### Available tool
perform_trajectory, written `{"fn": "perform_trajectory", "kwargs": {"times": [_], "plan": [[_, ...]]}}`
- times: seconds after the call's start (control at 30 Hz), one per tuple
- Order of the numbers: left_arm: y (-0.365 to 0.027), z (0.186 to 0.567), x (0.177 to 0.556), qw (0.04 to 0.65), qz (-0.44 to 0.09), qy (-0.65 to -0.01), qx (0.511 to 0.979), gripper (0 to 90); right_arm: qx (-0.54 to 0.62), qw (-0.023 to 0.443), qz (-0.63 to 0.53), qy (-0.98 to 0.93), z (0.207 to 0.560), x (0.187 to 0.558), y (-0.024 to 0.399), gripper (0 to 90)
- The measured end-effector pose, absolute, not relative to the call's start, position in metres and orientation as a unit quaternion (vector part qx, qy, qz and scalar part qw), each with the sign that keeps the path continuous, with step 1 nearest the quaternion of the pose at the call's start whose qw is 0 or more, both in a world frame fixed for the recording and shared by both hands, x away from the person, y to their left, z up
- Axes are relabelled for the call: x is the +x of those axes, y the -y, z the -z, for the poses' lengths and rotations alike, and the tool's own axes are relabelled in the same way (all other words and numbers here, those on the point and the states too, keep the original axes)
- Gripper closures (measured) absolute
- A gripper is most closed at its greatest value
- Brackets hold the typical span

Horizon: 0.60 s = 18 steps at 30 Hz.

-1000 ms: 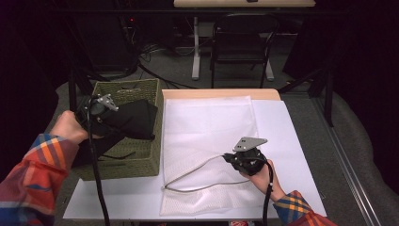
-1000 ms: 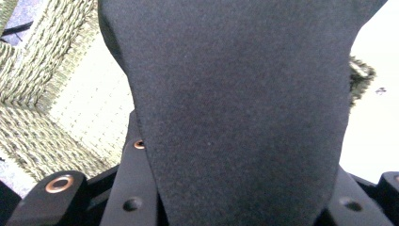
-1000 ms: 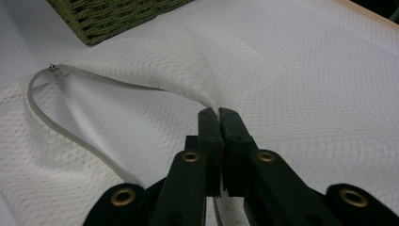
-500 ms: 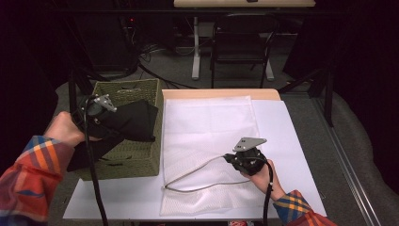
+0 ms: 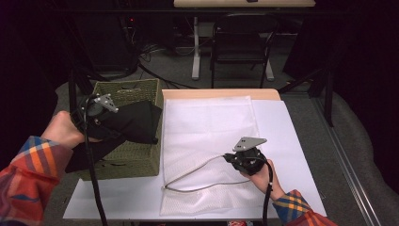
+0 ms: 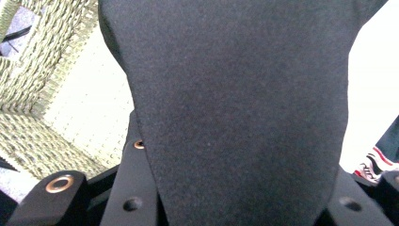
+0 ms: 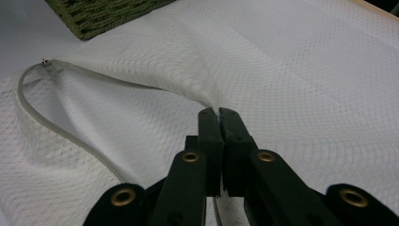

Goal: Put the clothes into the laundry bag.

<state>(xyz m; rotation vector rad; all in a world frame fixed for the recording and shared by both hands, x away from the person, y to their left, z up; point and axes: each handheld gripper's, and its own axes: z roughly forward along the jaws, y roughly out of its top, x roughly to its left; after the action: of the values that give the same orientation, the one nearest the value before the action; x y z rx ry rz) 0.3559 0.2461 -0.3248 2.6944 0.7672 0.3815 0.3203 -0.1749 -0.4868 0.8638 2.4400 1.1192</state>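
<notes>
Left gripper (image 5: 94,110) lifts black garment (image 5: 134,121) slightly above basket (image 5: 136,157), frame left. My right gripper (image 7: 219,113) pinches mesh bag (image 5: 211,122) mouth shut-jawed, lower centre. Risk: garment snags basket rim, or the mouth collapses.

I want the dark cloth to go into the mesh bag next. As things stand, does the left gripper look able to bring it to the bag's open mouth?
Probably yes: the left gripper holds the black cloth above the woven green basket, and the right gripper lifts the white mesh bag's zippered edge.
</notes>
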Motion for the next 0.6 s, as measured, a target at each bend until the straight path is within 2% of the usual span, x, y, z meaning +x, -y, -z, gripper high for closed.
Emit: {"fn": "perform_trajectory", "kwargs": {"times": [0.4, 0.6], "plan": [[-0.230, 0.319, 0.349, 0.169, -0.115, -0.244, 0.948, 62.4, 0.305, 0.158, -0.393, -0.853, 0.488, 0.321, 0.176, 88.4], [-0.222, 0.320, 0.342, 0.187, -0.080, -0.242, 0.949, 62.3, 0.304, 0.161, -0.392, -0.853, 0.486, 0.319, 0.174, 88.4]]}}
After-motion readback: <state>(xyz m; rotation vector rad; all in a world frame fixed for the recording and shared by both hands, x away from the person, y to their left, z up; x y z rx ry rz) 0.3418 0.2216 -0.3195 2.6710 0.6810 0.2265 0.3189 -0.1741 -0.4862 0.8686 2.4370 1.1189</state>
